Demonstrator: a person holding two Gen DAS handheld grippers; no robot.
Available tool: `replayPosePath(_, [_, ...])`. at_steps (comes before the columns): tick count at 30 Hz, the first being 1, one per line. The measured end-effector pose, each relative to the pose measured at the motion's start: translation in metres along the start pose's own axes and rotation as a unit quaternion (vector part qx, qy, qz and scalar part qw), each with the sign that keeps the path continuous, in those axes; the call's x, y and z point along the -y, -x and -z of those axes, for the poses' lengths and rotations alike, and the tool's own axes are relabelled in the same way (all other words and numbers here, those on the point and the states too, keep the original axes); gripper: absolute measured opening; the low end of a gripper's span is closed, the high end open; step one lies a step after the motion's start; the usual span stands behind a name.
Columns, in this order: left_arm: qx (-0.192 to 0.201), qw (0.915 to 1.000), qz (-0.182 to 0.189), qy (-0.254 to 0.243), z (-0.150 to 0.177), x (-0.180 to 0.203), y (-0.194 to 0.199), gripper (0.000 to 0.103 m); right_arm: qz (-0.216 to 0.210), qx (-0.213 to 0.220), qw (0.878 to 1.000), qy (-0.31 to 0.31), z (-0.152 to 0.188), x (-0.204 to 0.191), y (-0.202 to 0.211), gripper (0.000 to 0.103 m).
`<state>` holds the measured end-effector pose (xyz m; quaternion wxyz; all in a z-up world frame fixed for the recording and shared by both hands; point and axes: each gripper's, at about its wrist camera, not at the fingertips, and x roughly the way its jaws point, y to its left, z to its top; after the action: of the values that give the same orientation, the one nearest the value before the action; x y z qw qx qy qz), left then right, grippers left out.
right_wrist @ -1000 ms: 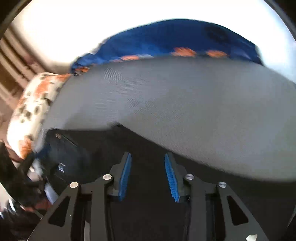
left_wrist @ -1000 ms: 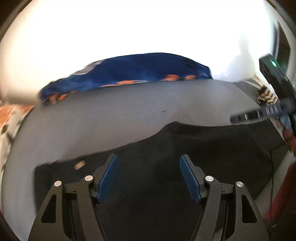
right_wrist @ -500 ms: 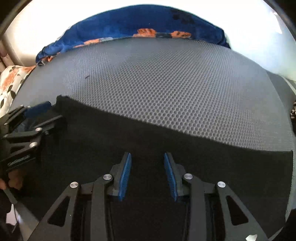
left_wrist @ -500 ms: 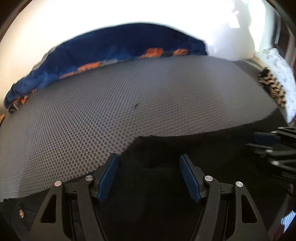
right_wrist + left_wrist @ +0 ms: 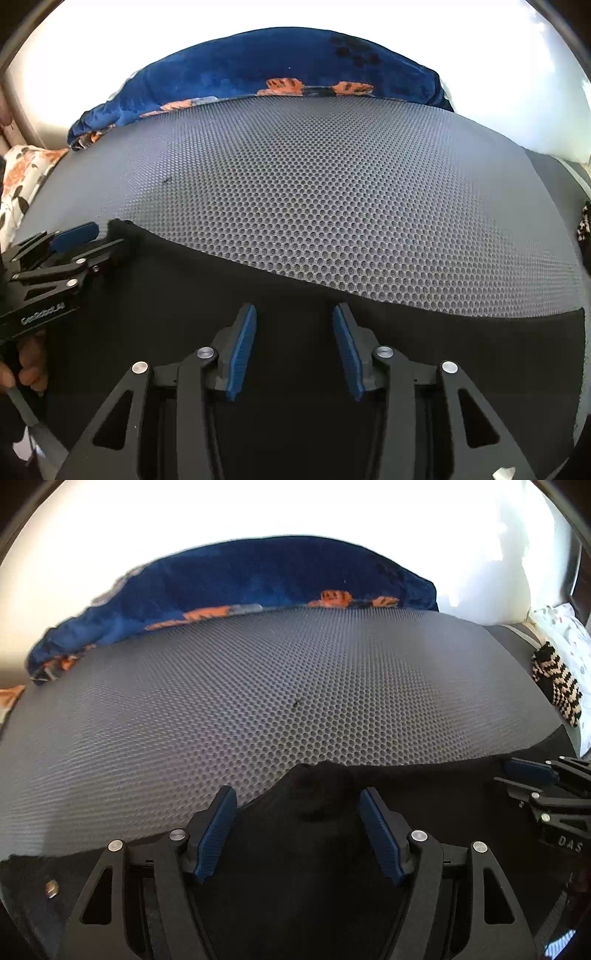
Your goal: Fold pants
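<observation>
Beneath both open tongs, black pants (image 5: 295,295) flat on grey mat (image 5: 332,184).

Left gripper (image 5: 298,805) angled downward, blue pads wide apart, nothing pinched, right gripper (image 5: 293,325) just beside it, steeper, jaws narrower and opening

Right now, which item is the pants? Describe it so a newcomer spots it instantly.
Find the grey honeycomb mat covering the surface. The pants lie flat along its near edge, under both grippers. They are the only plain black cloth; the blue blanket at the far edge is orange-patterned.
</observation>
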<state>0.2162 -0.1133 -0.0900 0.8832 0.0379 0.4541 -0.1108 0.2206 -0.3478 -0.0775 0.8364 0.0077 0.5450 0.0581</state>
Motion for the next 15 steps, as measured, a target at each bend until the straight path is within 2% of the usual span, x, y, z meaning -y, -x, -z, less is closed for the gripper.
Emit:
replayPosePath(7, [-0.002, 0.9994, -0.029, 0.02, 0.021, -0.006, 0.043, 0.07, 0.007, 0.013, 1.0, -0.012, 0.011, 0.003, 0.023, 0.048])
replayPosePath(11, [-0.007, 0.9985, -0.05, 0.021, 0.047, -0.011, 0.067, 0.07, 0.013, 0.01, 1.0, -0.017, 0.025, 0.01, 0.035, 0.049])
replayPosePath(15, [-0.005, 0.9965, -0.069, 0.047, 0.074, -0.034, 0.091, 0.07, 0.019, 0.008, 0.999, -0.03, 0.043, 0.024, 0.048, 0.051])
